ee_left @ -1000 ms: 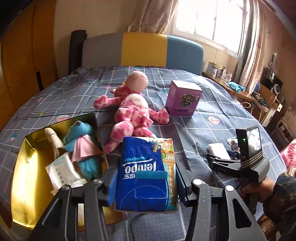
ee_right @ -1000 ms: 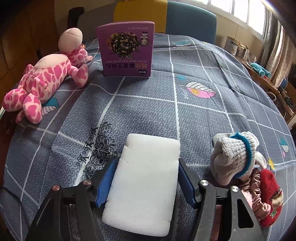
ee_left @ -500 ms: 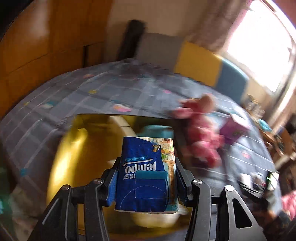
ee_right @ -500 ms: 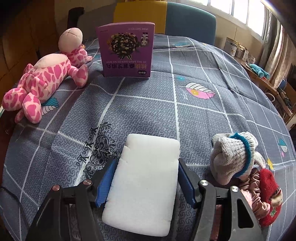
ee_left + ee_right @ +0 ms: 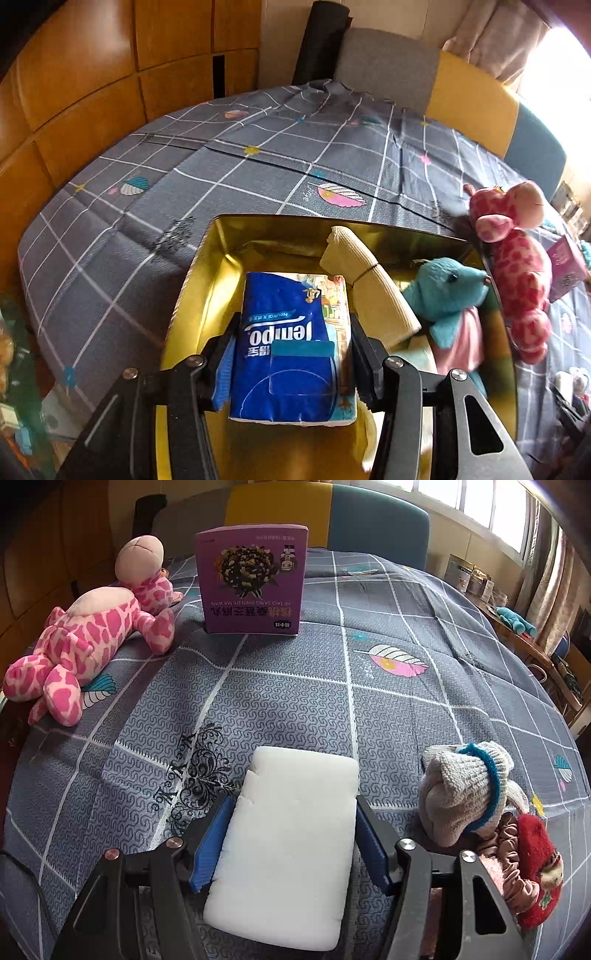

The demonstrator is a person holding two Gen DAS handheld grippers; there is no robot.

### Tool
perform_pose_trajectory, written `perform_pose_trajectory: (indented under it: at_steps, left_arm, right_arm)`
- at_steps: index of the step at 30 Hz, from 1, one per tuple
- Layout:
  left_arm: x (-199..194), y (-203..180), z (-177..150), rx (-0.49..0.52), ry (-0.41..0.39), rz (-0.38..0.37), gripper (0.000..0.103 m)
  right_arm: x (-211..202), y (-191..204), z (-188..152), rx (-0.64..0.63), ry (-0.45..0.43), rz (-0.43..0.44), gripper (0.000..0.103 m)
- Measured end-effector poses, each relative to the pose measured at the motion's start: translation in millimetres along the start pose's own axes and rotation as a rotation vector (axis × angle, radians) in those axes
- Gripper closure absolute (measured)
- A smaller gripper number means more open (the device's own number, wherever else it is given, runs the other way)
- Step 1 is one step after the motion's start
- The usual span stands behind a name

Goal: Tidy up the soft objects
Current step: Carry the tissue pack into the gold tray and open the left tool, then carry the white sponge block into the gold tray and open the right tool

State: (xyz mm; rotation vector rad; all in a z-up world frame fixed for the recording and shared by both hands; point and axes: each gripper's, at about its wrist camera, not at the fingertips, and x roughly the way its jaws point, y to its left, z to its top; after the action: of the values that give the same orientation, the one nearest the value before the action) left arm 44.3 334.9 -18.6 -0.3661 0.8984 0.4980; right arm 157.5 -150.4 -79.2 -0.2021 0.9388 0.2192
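Left tool [image 5: 291, 354] and right tool [image 5: 291, 845] both clamped

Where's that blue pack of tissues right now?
In the left wrist view, the blue tissue pack is clamped in the left gripper above the gold box, left of the cream roll.

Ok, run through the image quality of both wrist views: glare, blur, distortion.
Left wrist view: window at top right blown out white, gold box wall throwing bright reflections, edges slightly smeared, fisheye bending the wooden wall panels. Right wrist view: sharp, evenly lit, white sponge crisp, bedspread grid lines bowed by the lens.
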Motion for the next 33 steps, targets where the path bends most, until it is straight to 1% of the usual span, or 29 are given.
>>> perform_pose_trajectory:
  at_steps: [2,3,4,5,7,9,11,13,15,18,21,22,24,29,32,33]
  left_arm:
    - [13,-5,5,0.007,0.004,0.025,0.05]
    - [19,-7,8,0.017,0.01,0.026,0.049]
    - [26,-10,10,0.026,0.017,0.036,0.046]
    - [31,-13,12,0.031,0.023,0.049,0.04]
    - [43,-20,14,0.053,0.03,0.056,0.035]
    - [51,-23,15,0.057,0.038,0.075,0.033]
    - [51,-25,16,0.053,0.028,0.078,0.033]
    - [36,-28,16,0.051,-0.024,0.09,0.033]
    - [10,-32,13,0.064,-0.102,0.071,0.033]
    - [-31,-40,6,0.081,-0.2,0.052,0.032]
    - [-66,-48,-4,0.095,-0.269,0.025,0.029]
    - [-75,-49,-7,0.094,-0.286,0.017,0.027]
    - [-91,-53,-13,0.095,-0.31,0.007,0.027]
    - [-117,-56,-31,0.069,-0.314,-0.024,0.027]
    - [-136,-42,-44,-0.031,-0.323,-0.055,0.025]
    - [-142,-34,-48,-0.074,-0.331,-0.048,0.025]
  right_arm:
    - [0,0,0,-0.001,-0.001,-0.001,0.038]
    - [0,0,0,0.0,-0.002,-0.001,0.038]
    - [0,0,0,0.0,-0.002,-0.001,0.038]
    - [0,0,0,0.0,-0.002,-0.001,0.038]
    - [0,-1,0,0.0,-0.002,-0.001,0.038]
    - [0,0,0,0.0,-0.002,-0.001,0.038]
    - [0,-1,0,-0.001,-0.002,-0.001,0.038]
    - [0,0,0,0.0,-0.001,-0.001,0.038]
    - [0,0,0,-0.002,-0.002,-0.003,0.038]
    - [-1,1,0,-0.004,-0.002,-0.006,0.038]
    - [-1,2,0,-0.006,-0.003,-0.01,0.038]
    - [-1,2,0,-0.007,-0.003,-0.011,0.038]
    - [-1,2,0,-0.008,-0.004,-0.014,0.038]
    - [-2,3,0,-0.013,-0.006,-0.022,0.039]
    - [-2,5,0,-0.02,-0.009,-0.03,0.04]
    - [-3,6,-1,-0.021,-0.009,-0.033,0.04]
